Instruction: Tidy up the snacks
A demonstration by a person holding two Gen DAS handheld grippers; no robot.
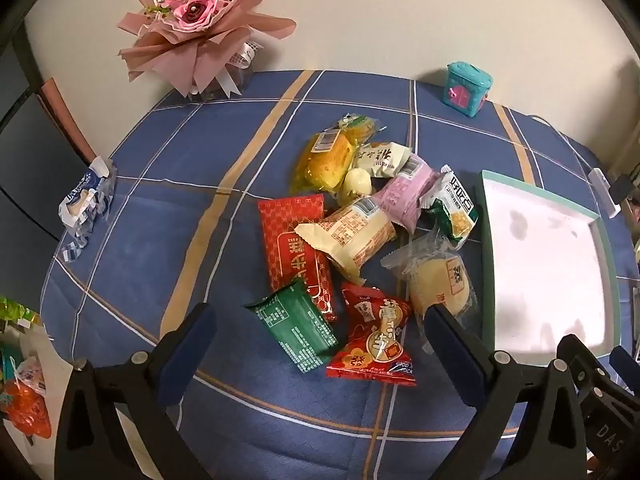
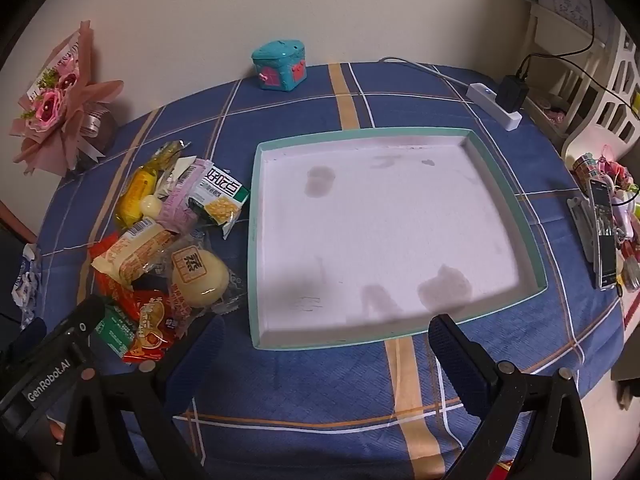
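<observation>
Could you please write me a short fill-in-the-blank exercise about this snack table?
1. The teal-rimmed tray holds ____ snacks.
2. Both the left gripper and the right gripper have their jaws ____.
3. The bouquet has ____ wrapping paper.
4. The snack pile lies on a ____ checked tablecloth.

Missing words: no; open; pink; blue

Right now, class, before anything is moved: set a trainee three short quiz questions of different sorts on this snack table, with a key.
1. True or false: the tray already holds snacks.
2. Which packet lies nearest the left gripper? A) the green packet B) a blue packet C) a black packet
3. Fill in: the teal box stands at the table's far edge, by the ____.

Key: 1 false, it holds none. 2 A. 3 wall.
</observation>
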